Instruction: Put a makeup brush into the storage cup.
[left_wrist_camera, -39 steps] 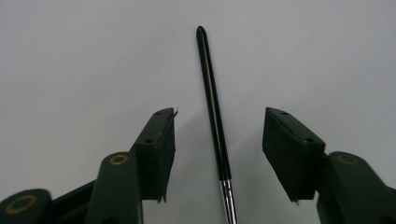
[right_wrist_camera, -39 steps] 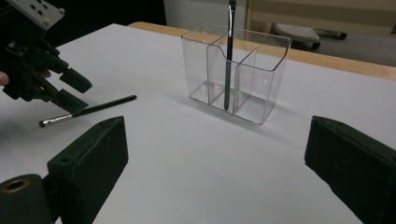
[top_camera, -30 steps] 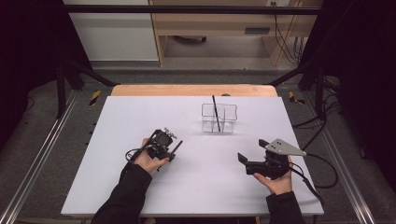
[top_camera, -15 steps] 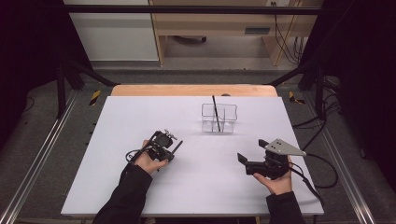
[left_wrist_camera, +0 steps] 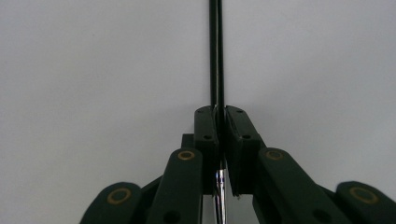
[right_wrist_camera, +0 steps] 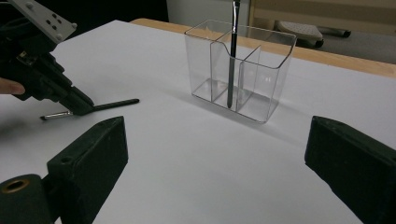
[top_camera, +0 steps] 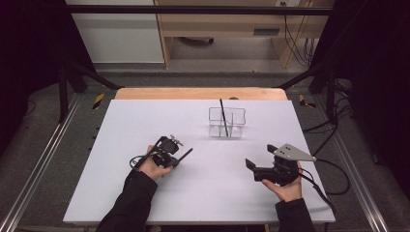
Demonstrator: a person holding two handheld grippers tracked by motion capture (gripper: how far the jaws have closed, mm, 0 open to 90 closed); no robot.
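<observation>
White table [top_camera: 145,193] w/ a clear divided holder [top_camera: 227,123] toward its far edge; one dark pen [top_camera: 224,117] is already standing in its middle section. Right gripper [top_camera: 250,166] is waiting nearer the person than the holder & to its right, jaws wide apart, empty. Left gripper [top_camera: 174,158], near-left of the holder, is clamping a thin black pen [left_wrist_camera: 215,56] lying flat; its jaws have just been closing on it. Grip looks off-centre, so I'd lift slowly, tip it upright, & lower it into a free section.
</observation>
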